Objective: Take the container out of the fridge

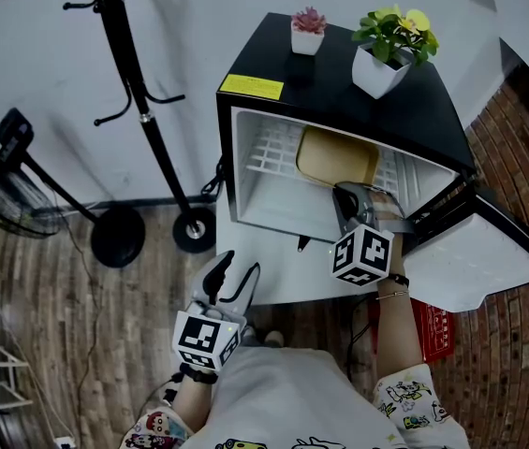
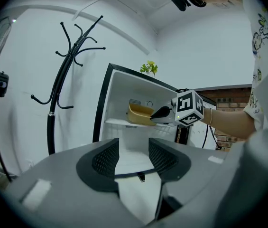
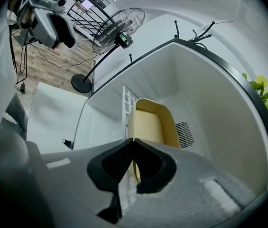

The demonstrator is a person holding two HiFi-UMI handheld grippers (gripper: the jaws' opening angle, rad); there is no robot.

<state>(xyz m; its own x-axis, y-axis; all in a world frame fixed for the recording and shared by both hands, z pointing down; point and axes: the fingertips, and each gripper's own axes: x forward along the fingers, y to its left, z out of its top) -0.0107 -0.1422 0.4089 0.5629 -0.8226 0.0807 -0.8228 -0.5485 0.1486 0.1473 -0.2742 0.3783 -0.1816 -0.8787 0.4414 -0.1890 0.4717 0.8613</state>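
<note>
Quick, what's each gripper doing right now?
Left gripper: open, holding nothing.
Right gripper: closed on the near rim of the container.

Front of fridge [image 1: 339, 87]: wide open, nothing across it.
Right side: blocked by the door [image 1: 489, 260], swung out that way.
Top shelf: filled in the middle by the container [image 1: 337, 157], pinched at its near rim by the right gripper [image 3: 133, 141]; bare wire rack [image 1: 269, 152] on the left.
Under the shelf: bare white floor, room for a hand.
Left side: coat stand [image 1: 147, 129] near the fridge, with a gap between.
In front: left gripper [image 1: 241, 262] low, jaws apart, well away from the opening.
On top: two plant pots [image 1: 381, 68].
</note>
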